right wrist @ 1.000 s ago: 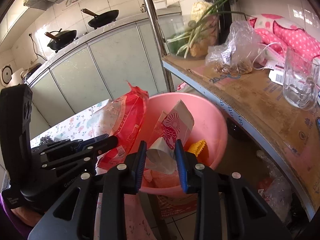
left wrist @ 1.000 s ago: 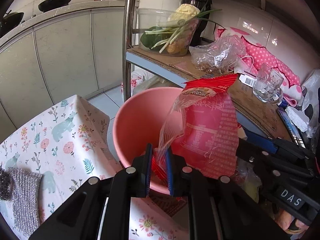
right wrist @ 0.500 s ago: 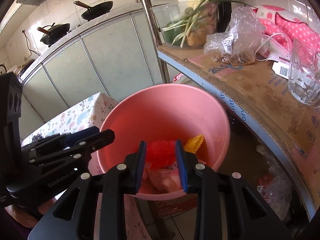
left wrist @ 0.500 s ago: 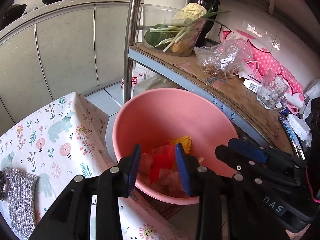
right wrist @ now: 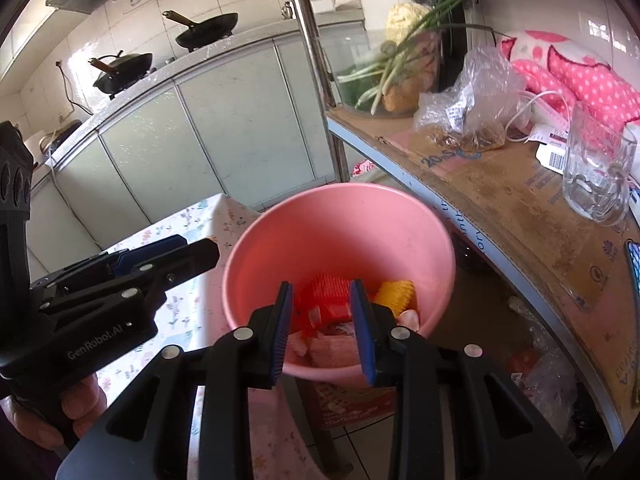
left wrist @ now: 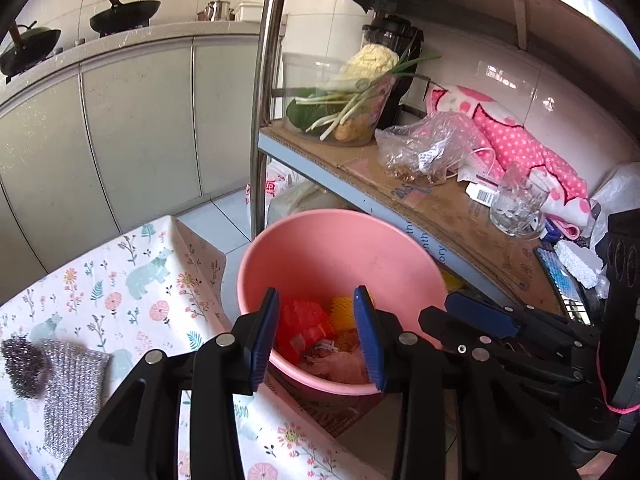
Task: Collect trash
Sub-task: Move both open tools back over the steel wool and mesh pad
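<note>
A pink basin (left wrist: 340,216) (right wrist: 340,188) stands on the floor between the table and the shelf. Crumpled trash lies in its bottom: a red wrapper (left wrist: 300,320) (right wrist: 326,292), a yellow piece (left wrist: 342,308) (right wrist: 394,294) and pale scraps. My left gripper (left wrist: 316,300) (right wrist: 196,246) hangs above the basin's near rim, open, with nothing between its blue pads. My right gripper (right wrist: 321,292) (left wrist: 440,308) hovers beside it over the same rim, its jaws apart and holding nothing.
The floral tablecloth (left wrist: 120,288) carries a steel scourer (left wrist: 24,364) and a grey cloth (left wrist: 72,384). A steel post (left wrist: 264,100) and a cardboard-lined shelf (left wrist: 440,208) crowd the basin's far side, with a glass mug (left wrist: 516,208) and a plastic bag (left wrist: 424,152) on it.
My left gripper opened and the red snack bag fell into the basin. The white packet between the right jaws also dropped in. The left gripper has risen a little.
</note>
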A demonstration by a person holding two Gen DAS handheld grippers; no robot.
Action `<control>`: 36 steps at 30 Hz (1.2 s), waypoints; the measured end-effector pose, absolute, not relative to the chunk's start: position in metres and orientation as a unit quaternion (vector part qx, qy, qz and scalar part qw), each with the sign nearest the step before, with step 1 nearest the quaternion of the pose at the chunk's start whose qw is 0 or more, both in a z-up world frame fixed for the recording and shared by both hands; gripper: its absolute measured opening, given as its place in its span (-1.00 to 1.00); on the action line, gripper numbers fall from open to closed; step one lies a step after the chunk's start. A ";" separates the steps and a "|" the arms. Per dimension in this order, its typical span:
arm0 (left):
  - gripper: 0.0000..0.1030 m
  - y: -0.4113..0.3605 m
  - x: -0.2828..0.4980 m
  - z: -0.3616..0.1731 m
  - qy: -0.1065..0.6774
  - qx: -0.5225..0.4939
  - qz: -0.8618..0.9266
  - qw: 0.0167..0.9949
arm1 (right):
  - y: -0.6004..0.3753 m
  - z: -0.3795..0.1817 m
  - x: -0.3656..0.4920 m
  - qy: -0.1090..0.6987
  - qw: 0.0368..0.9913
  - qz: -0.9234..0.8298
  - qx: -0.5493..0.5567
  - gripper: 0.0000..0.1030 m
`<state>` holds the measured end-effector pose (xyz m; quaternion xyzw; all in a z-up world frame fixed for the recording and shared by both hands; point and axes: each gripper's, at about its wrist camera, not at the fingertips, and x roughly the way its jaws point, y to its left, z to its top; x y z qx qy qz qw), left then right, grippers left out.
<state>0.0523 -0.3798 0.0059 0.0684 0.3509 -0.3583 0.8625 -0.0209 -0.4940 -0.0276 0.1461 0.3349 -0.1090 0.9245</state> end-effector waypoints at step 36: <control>-0.27 -0.150 -0.029 0.008 0.337 0.037 -0.235 0.911 | -0.304 -0.016 -0.008 0.374 0.923 0.042 0.076 -0.13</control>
